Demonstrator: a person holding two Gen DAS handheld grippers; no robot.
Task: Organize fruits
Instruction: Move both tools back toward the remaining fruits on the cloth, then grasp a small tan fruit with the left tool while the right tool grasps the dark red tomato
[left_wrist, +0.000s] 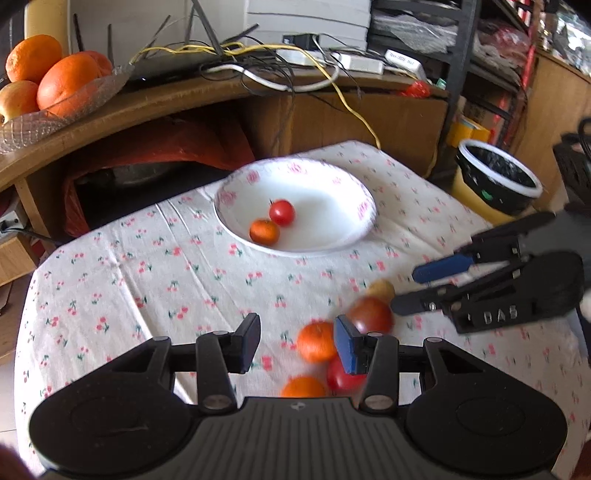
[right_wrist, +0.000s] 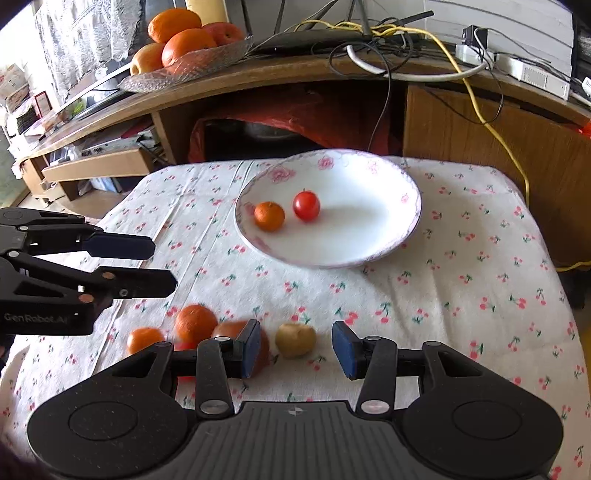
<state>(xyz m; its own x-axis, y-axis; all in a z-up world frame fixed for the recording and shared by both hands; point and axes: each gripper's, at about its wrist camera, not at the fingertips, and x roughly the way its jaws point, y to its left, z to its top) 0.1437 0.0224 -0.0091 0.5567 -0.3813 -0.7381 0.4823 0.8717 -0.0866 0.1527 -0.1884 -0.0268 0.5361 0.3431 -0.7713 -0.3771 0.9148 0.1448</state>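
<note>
- Resting on the cherry-print tablecloth (right_wrist: 461, 280) that covers the desk, a white floral-rimmed bowl (right_wrist: 376, 243) holds two fruits: a small mandarin (right_wrist: 269, 216) and a red tomato (right_wrist: 306, 205), just beside each other.
- Left hand-held gripper (left_wrist: 297, 341): released, jaws spread, nothing between the pads. It hovers over the near part of the desk. Its blue right pad (left_wrist: 345, 345) overlaps a cluster of loose fruit in the left wrist view.
- Right hand-held gripper (right_wrist: 295, 349): released, jaws spread. A yellowish pear-like fruit (right_wrist: 295, 339) lies on the cloth between the two pads in the right wrist view; contact with either pad cannot be confirmed.
- Loose fruit on the cloth, near edge: a reddish apple (left_wrist: 370, 314), partly hidden behind the right gripper's left pad in the right wrist view; a larger mandarin (right_wrist: 195, 323) touching it; a second mandarin (right_wrist: 144, 339) further left; a small red tomato (left_wrist: 341, 376), mostly hidden.
- Both grippers sit side by side, well apart from the bowl.
- Background: a wooden shelf (right_wrist: 295, 79) carries a glass dish (right_wrist: 207, 64) of oranges (right_wrist: 186, 44) and a tangle of cables (right_wrist: 406, 48). A bin with a black liner (left_wrist: 496, 177) stands on the floor beside the desk.
</note>
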